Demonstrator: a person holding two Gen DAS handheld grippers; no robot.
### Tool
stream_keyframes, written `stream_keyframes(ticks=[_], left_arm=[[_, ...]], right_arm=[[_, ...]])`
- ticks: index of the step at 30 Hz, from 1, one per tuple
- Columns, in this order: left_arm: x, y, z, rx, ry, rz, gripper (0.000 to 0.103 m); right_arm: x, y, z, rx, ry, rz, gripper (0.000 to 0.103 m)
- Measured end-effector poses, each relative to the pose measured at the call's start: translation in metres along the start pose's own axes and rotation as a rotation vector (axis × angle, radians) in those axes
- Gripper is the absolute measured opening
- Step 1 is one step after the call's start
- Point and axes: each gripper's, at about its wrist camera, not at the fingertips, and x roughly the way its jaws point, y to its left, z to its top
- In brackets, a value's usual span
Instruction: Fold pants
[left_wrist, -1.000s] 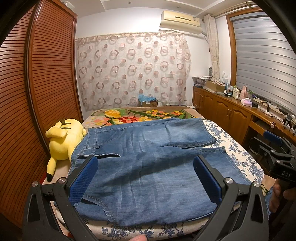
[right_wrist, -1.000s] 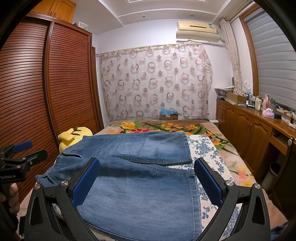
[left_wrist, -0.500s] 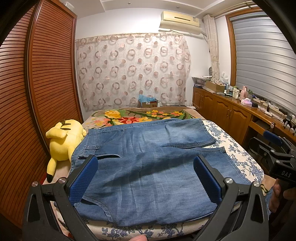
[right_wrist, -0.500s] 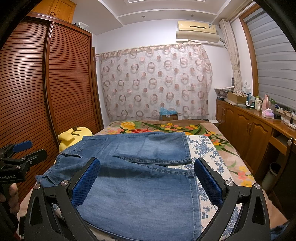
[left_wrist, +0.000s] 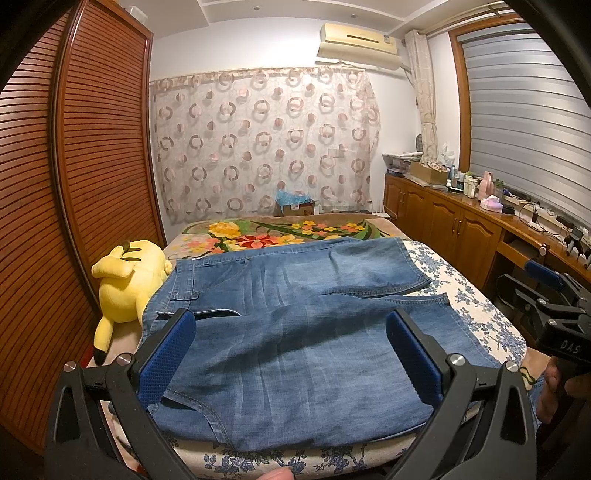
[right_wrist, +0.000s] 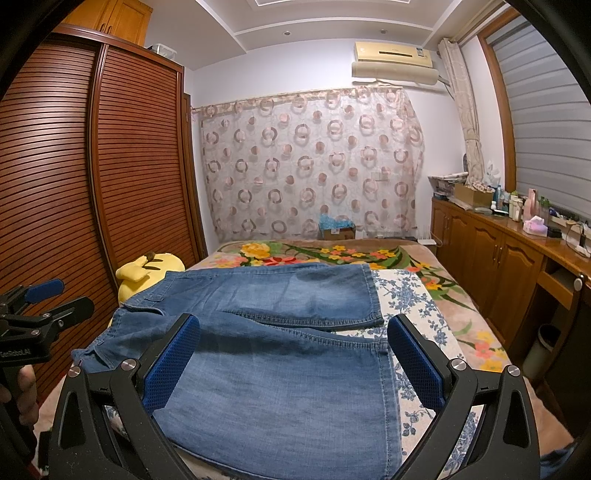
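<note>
At the foot of the bed, left gripper (left_wrist: 290, 360) and right gripper (right_wrist: 291, 363) both hover wide apart, nothing held. Denim pants (left_wrist: 295, 332) lie flat on the bed (left_wrist: 476, 306) straight ahead at 12 o'clock, long axis running 9 to 3: waistband at 9, leg hems at 3 (one leg nearer, one farther). Left is closer to the waist, right to the hems. Likely first fold: near leg over the far one. Yellow plush toy (left_wrist: 129, 280) at 10 o'clock. Cardboard box (right_wrist: 338, 232) beyond the bed, something blue in it.

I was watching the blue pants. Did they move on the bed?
No. The pants lie the same beside the yellow plush toy.
</note>
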Motion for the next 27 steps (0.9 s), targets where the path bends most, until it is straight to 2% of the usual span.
stream_keyframes(ticks=[20, 27], left_arm=[[-0.0003, 0.0002, -0.0001, 0.002, -0.002, 0.0, 0.103], [0.0045, 0.0022, -0.0006, -0.001, 0.032, -0.005, 0.103]], right_arm=[[0.0003, -0.0001, 0.0001, 0.0, 0.001, 0.0, 0.101], [0.0061, -0.0025, -0.0026, 0.009, 0.03, 0.002, 0.101]])
